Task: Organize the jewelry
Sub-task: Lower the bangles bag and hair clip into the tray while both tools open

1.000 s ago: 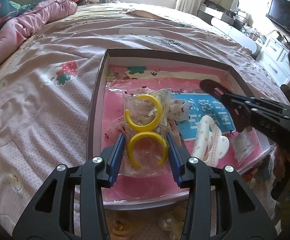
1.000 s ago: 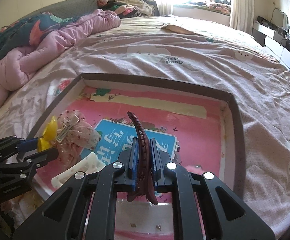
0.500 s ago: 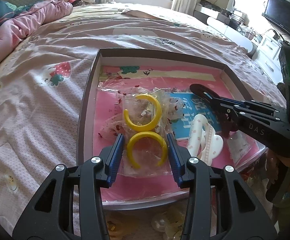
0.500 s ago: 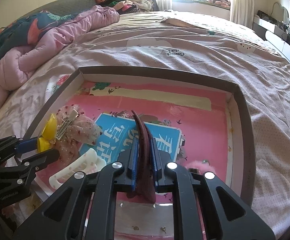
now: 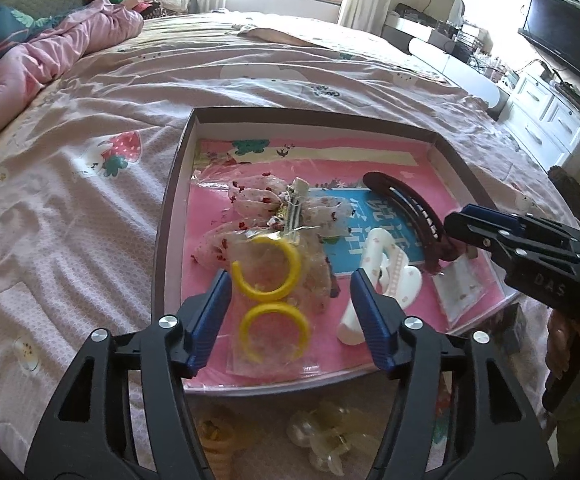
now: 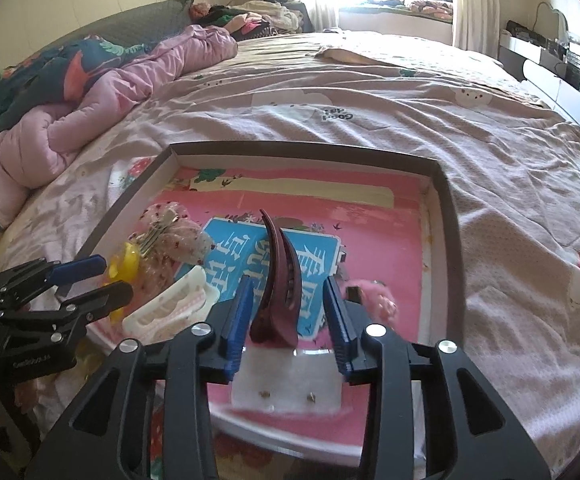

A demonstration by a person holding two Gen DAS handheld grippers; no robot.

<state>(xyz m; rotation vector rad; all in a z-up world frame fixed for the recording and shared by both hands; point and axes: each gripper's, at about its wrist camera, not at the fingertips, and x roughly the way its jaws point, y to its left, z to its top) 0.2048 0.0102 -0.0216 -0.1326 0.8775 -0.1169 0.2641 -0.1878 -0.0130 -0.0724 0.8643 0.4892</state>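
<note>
Right now both of your grippers hang over the shallow grey-rimmed cardboard tray point(image 5: 171, 200) with the pink printed floor, which sits on the bed's pale pink patterned quilt point(image 5: 69, 208).

Your left gripper point(image 5: 290, 300) has its jaws apart and opening. The 2 yellow plastic open rings in a clear packet point(image 5: 267, 292) lie between the blue pads, and neither pad touches them; the nearer ring sits in the gap, the farther one just beyond the fingertips. Past the rings lies the speckled pink fabric hair bow with a metal clip point(image 5: 285, 208), partly overlapped by the packet. Just to the right of your right-hand finger rests the white plastic claw clip with pink dots point(image 5: 386, 272).

Your right gripper point(image 6: 287, 312) is also opening, pads clear of the dark maroon curved plastic hair clip point(image 6: 279, 280). That clip stands between the pads on the tray floor, over the blue printed panel point(image 6: 233, 244), its 2 pointed ends aimed away from you. A small clear packet with 2 tiny studs point(image 6: 287, 392) lies under the gripper near the tray's front edge, and a fluffy pink item point(image 6: 374, 292) sits just right of the right-hand pad.
</note>
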